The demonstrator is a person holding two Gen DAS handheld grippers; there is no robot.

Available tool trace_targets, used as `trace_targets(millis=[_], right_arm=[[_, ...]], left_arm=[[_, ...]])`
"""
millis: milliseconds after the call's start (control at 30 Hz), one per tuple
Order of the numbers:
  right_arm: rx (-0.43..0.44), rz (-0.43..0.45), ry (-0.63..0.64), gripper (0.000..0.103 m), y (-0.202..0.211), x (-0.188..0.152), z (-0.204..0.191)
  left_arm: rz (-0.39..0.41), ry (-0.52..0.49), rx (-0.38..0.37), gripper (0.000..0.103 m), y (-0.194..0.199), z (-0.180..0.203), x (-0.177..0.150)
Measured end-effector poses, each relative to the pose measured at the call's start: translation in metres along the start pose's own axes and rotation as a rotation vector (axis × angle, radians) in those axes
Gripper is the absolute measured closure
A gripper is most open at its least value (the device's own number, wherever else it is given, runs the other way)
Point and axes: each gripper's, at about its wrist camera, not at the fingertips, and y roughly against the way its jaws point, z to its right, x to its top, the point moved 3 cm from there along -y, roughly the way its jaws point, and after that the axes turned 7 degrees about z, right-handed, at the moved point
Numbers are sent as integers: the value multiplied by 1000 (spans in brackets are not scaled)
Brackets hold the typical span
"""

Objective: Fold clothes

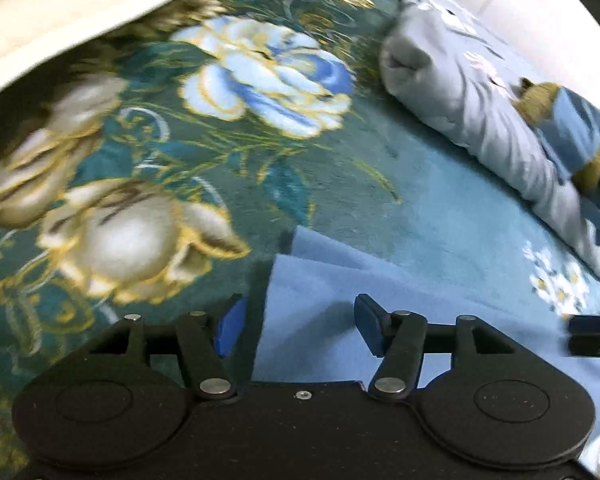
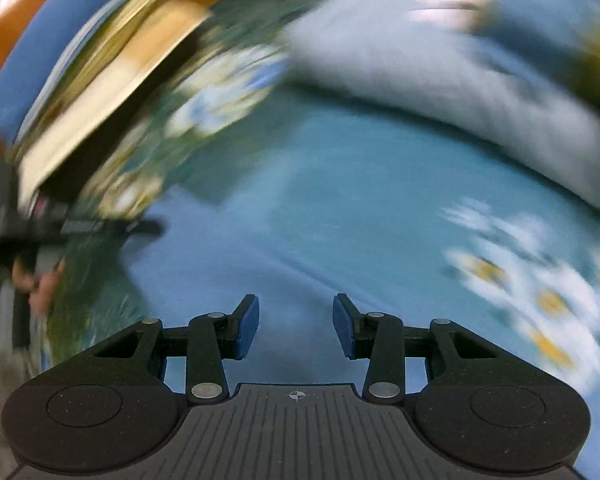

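On a bed spread with a dark teal floral blanket [image 1: 148, 148], the left gripper [image 1: 300, 326] hangs low with its blue-padded jaws set wide apart and nothing between them. Under and just ahead of it lies the light blue garment [image 1: 340, 280], flat on the blanket, its left edge running up between the fingers and one corner reaching forward past them. To the right, a rolled grey-blue quilt [image 1: 460, 92] with pale flower print stretches along the far side of the bed, well apart from the garment. At the right edge of this view a dark tip of the other tool shows.

From the right wrist camera, heavily blurred by motion, the left gripper [image 2: 112, 226] appears at the left margin. In the centre, the right gripper [image 2: 296, 326] also stands open and empty above the blue cloth [image 2: 284, 248]. White daisies [image 2: 540, 292] on the teal bedding smear across the right side, beneath the quilt [image 2: 440, 80].
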Motion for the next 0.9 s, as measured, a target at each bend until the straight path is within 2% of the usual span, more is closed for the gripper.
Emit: trace_targets(millis=[100,200,367,433,467,500,533,567,633,700,800,900], right_arm=[[1,-19,122,66,-29,17,-20],[8,-50,177,64,-48,24,-26],[10,-107,195,65,-61,21,-23],[35,-119,185,67,-59,17,-23],[42,-122,190,72,-58,16,-23],[44,-127,204,84,-57,13,-24],[37,-130,222,89,-56,11,-25],[28,-132,239,94,-55,10,-26],[30,-130,236,97,-51,8,-26],[36,-126,213,99,-45,7,-26],[35,-103,183,100,-35,5,-28],[18,-43,155,100,-18,13,-28]], left_arm=[[-3,-2,-42,38,-3,-6,3],[-7,8,-86,38,-3,-11,5],[-1,36,-133,39,0,-18,6],[8,48,-140,41,0,-19,6],[14,49,-140,42,1,-19,6],[20,49,-140,47,1,-19,6],[26,50,-140,51,1,-20,6],[34,52,-137,59,3,-20,7],[58,66,-150,72,8,-21,8],[73,60,-163,95,14,-19,8],[74,16,-173,103,18,-11,4],[146,-1,-180,103,33,-5,10]])
